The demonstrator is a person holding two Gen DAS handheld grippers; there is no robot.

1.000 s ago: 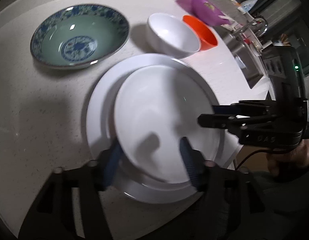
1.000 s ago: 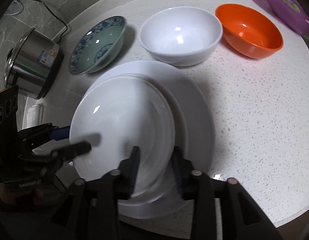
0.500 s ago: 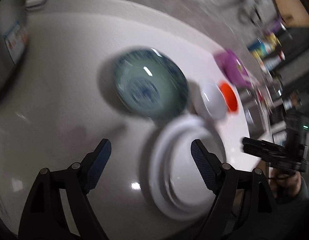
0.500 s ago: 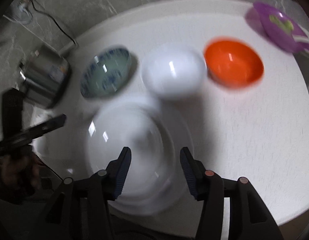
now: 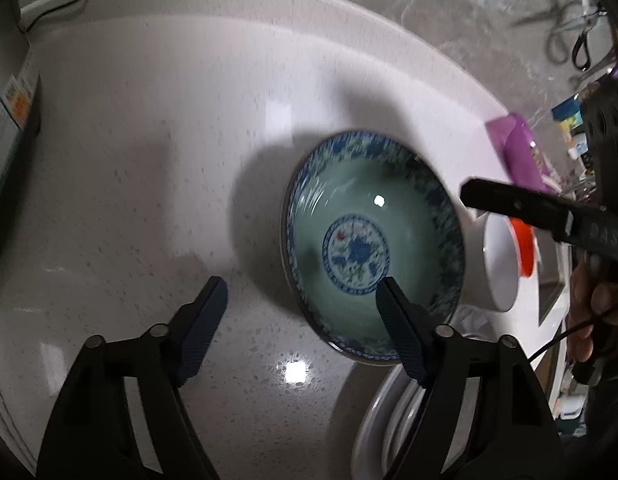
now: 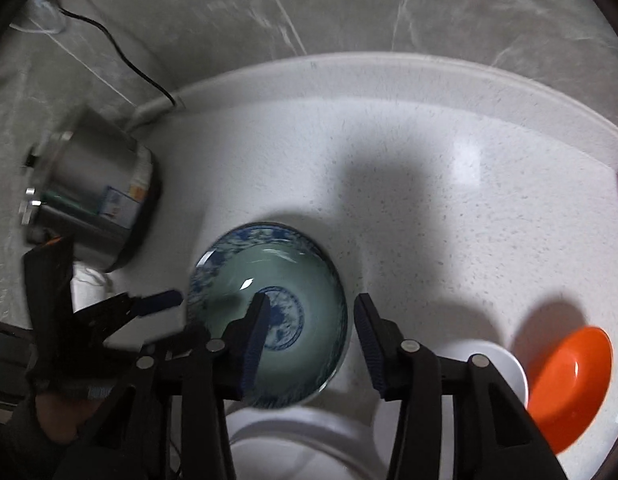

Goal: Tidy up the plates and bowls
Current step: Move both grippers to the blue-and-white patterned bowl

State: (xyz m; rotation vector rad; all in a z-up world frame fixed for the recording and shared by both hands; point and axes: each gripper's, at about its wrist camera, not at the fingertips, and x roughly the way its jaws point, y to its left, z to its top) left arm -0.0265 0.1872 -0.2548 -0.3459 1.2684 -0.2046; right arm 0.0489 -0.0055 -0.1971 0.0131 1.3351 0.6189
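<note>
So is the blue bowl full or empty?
Empty. The blue bowl stands upright on the counter, and its flower pattern at the bottom shows clearly, with nothing lying over it, in both views.

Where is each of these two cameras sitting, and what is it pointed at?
Left wrist view: sits on the left tool, looking down along its open fingers at the blue-patterned bowl on the white counter; the right tool and the person's hand show at the right edge.
Right wrist view: sits on the right tool, open, above the same bowl; the left tool shows at left.
Both share the bowl, white bowl, orange bowl and stacked white plates.
</note>
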